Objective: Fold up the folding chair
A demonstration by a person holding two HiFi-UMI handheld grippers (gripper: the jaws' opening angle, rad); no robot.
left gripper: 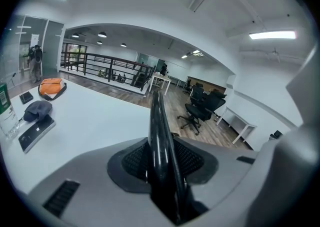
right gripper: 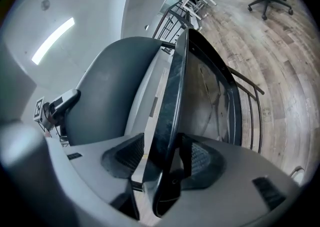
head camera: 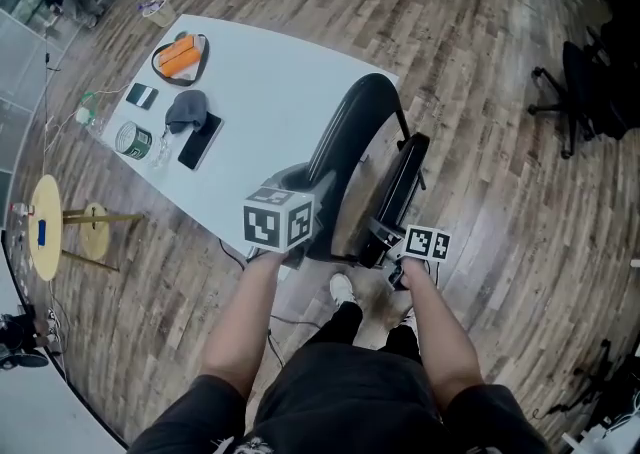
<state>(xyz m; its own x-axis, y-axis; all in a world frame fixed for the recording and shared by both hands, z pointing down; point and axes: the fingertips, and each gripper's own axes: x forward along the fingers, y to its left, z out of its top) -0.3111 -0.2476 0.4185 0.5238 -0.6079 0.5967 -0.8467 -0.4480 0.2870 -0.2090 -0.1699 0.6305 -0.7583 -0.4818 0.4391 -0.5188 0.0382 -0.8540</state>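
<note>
Wooden floor (head camera: pixel 480 62) beside the desk (head camera: pixel 260 72) was occupied by the folding chair (head camera: pixel 350 117); its backrest (left gripper: pixel 159 131) was clamped in the left hand-held gripper (left gripper: pixel 162 168), its seat (right gripper: pixel 172 96), just alongside, in the right hand-held gripper (right gripper: pixel 167 168).

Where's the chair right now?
Head view, centre: the chair stands at the table's near right edge, with the left tool shut on its backrest and the right tool on its seat.
</note>
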